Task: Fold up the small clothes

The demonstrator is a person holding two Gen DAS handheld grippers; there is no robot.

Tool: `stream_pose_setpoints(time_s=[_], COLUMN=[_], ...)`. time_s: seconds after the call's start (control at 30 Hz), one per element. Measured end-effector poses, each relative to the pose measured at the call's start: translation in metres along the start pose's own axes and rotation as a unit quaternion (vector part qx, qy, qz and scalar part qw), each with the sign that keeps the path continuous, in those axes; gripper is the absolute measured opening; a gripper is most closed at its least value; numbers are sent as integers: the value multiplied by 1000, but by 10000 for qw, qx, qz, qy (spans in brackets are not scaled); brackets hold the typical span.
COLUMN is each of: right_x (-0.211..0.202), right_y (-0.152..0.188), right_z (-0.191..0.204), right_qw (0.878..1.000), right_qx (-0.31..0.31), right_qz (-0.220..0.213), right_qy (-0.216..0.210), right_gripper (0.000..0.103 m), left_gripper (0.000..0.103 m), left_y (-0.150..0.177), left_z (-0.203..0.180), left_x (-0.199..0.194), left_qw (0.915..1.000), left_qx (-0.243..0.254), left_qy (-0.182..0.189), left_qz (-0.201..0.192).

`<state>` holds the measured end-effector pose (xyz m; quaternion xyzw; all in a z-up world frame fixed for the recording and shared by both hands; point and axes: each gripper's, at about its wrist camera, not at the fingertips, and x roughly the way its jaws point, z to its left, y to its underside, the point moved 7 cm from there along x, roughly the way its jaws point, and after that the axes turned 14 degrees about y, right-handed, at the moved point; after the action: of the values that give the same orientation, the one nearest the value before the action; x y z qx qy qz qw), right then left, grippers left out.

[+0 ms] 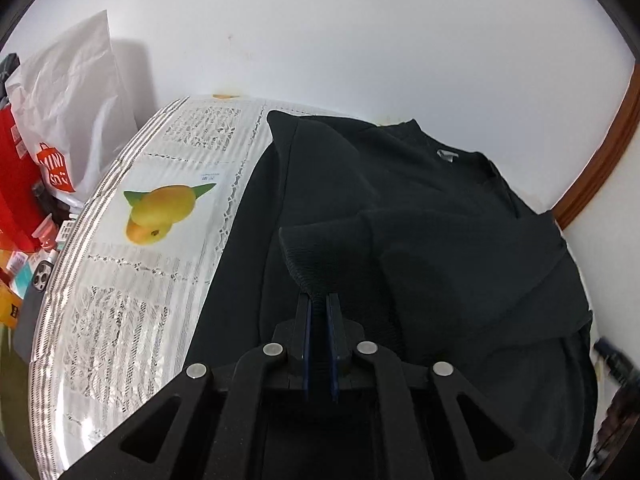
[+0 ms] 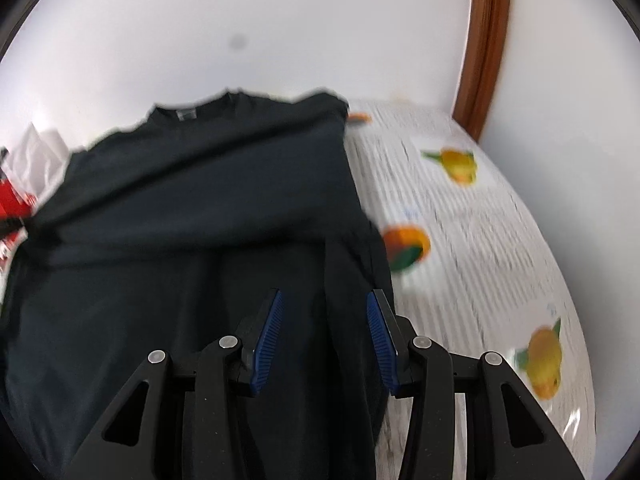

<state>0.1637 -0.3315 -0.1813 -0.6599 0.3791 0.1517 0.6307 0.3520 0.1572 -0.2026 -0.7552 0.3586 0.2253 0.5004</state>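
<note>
A black long-sleeved top (image 1: 440,216) lies on a table covered with a white fruit-print cloth (image 1: 132,280). Its collar with a grey label (image 1: 447,154) points to the far wall. My left gripper (image 1: 319,300) is shut on the ribbed cuff of a sleeve (image 1: 308,256) and holds it lifted over the body of the top. In the right wrist view the top (image 2: 192,216) fills the left and middle. My right gripper (image 2: 325,300) is open and empty, just above the top's right side near its edge.
The white wall stands right behind the table. A brown wooden door frame (image 2: 486,40) is at the right. Off the table's left edge are a white shopping bag (image 1: 68,120), a red box (image 1: 16,184) and small clutter with a phone (image 1: 40,276).
</note>
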Motion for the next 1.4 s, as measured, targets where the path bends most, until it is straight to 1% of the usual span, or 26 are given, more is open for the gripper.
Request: stream_pose_setpoints(time_s=[0.07, 0.17, 0.23, 0.27, 0.37, 0.47, 0.53, 0.6, 0.67, 0.7, 0.73, 0.77, 0.83, 0.9, 1.0, 1.07, 1.17, 1.27, 1.3, 1.4], right_x=[7, 23, 40, 51, 67, 45, 22, 5, -12, -19, -27, -33, -44, -53, -68, -77, -80, -76, -78, -79], right_y=[-15, -33, -37, -35, -23, -14, -4, 9, 25, 35, 45, 56, 78, 101, 126, 140, 154, 169, 170, 171], right_z=[-3, -4, -6, -6, -9, -17, -23, -30, -37, -41, -46, -50, -55, -56, -52, -45, -40, -36, -34, -29], right_qw=[9999, 9997, 9993, 9988, 9969, 9969, 9975, 9975, 9973, 9971, 9967, 9964, 9960, 9954, 9955, 9964, 9977, 9972, 9980, 9985], right_qx=[52, 132, 148, 141, 262, 494, 500, 498, 473, 463, 472, 512, 629, 715, 729, 625, 482, 471, 425, 380], right_qz=[-27, -80, 51, 200, 609, 490, 310, 284, 330, 324, 327, 338, 462, 615, 604, 554, 477, 568, 436, 348], right_qy=[116, 187, 351, 421, 415, 368, 389, 406, 461, 508, 570, 585, 442, 180, -19, -135, 74, 97, 167, 208], right_gripper=[46, 46, 46, 46, 46, 46, 46, 46, 46, 46, 46, 47, 50, 51, 54, 57, 57, 57, 57, 57], left_gripper=[9, 9, 9, 9, 9, 9, 9, 9, 10, 17, 28, 33, 50, 60, 60, 62, 63, 63, 63, 63], left_y=[1, 5, 7, 8, 14, 25, 34, 46, 59, 64, 71, 82, 95, 112, 139, 155, 176, 192, 195, 203], left_z=[-2, -5, -6, -7, -6, -6, -6, -5, -2, -2, -1, 0, 1, 2, 3, 3, 0, -2, -4, -9], left_x=[-5, -15, -21, -23, -32, -41, -48, -57, -65, -69, -73, -78, -85, -93, -102, -108, -116, -119, -121, -123], left_qw=[9999, 9991, 9987, 9987, 9990, 9990, 9994, 9997, 9996, 9995, 9995, 9996, 9997, 9997, 9996, 9995, 9991, 9985, 9984, 9977], left_qx=[80, 306, 368, 366, 304, 313, 294, 234, 251, 254, 238, 201, 174, 150, 124, 145, 259, 324, 377, 483], left_qy=[-58, -294, -331, -326, -325, -305, -155, -48, -158, -193, -218, -195, -151, -177, -147, -138, -153, -179, -208, -355], left_qz=[-53, -97, -105, -105, -74, -72, -39, -3, 19, 31, 56, 81, 68, 74, 199, 245, 304, 406, 355, 327])
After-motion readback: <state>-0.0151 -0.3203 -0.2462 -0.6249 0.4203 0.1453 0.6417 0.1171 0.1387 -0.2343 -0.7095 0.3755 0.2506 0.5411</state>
